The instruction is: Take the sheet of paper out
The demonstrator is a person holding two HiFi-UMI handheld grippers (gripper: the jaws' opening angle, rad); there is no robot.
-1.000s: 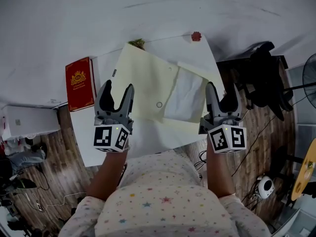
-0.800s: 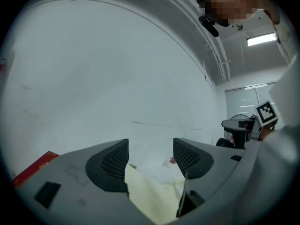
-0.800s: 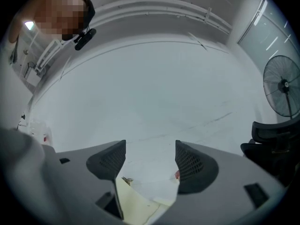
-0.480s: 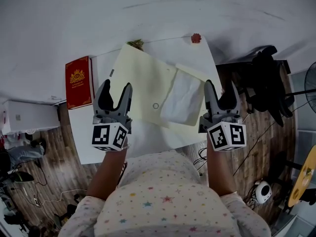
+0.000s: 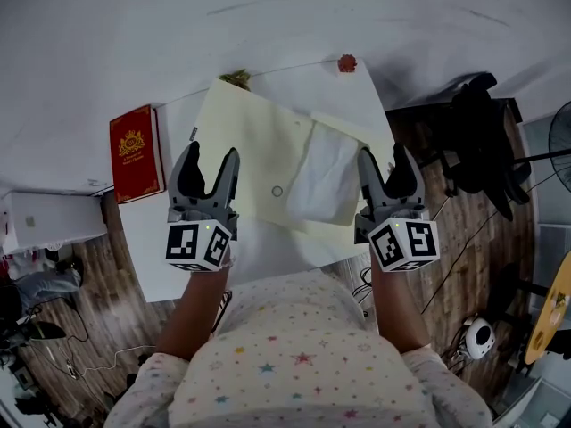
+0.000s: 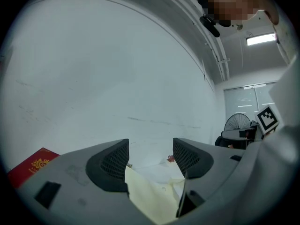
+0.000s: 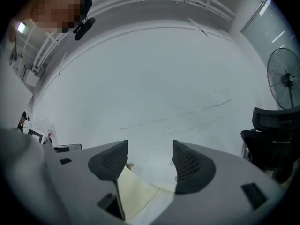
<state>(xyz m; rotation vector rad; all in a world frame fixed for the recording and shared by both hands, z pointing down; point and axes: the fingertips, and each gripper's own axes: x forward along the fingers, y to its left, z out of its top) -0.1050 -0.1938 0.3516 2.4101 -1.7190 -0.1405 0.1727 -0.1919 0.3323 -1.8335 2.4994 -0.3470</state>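
We hold both tongs over the white desk (image 5: 168, 259), one to each side of a pale yellow envelope (image 5: 254, 145) that lies flat and slightly skewed on it. The left tongs (image 5: 211, 155) stand wide with nothing between the jaws, over the envelope's left edge. The right tongs (image 5: 382, 157) are wide too and empty, at the envelope's right edge near the desk's right side. The sheet of paper (image 5: 328, 181) is white and lies on the right part of the envelope, its far end tucked under the envelope's flap and the rest showing, just beside the right tongs. We see a small ring (image 5: 277, 191) on the envelope left of the sheet. A red book (image 5: 136, 152) lies at the desk's left edge, a small red thing (image 5: 346, 62) at its far edge, and a black chair (image 5: 477, 141) stands to the right
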